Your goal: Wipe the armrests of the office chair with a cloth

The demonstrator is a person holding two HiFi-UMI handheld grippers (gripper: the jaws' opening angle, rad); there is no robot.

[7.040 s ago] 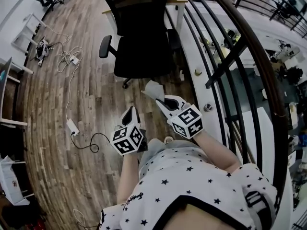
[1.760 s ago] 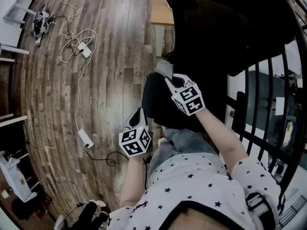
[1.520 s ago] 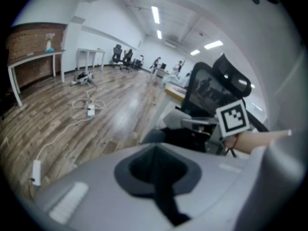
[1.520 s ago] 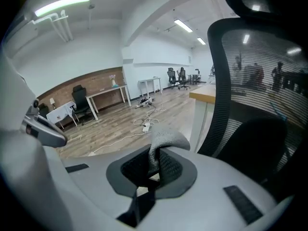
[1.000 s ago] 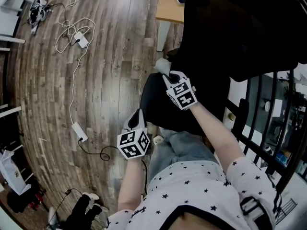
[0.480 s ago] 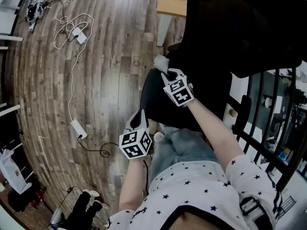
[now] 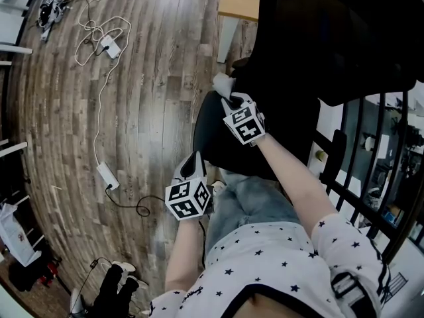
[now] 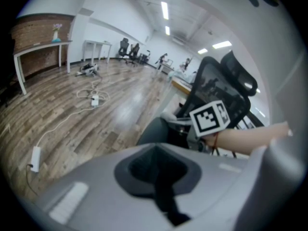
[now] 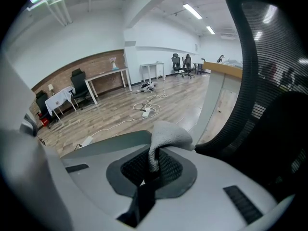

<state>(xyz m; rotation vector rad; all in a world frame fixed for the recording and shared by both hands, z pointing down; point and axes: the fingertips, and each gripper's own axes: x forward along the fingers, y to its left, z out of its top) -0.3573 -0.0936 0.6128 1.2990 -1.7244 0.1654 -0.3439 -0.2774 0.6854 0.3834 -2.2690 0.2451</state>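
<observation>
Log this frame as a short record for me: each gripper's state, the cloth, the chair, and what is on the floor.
right gripper: shut on the cloth, held out at the office chair
cloth: grey, pinched at one end, bunched up beyond the jaws
left gripper: shut, empty, low beside the person's leg
office chair: black, mesh back, close in front of the person
wiping contact: cannot tell whether the cloth touches the chair
floor: wood planks, with white cables lying loose
</observation>
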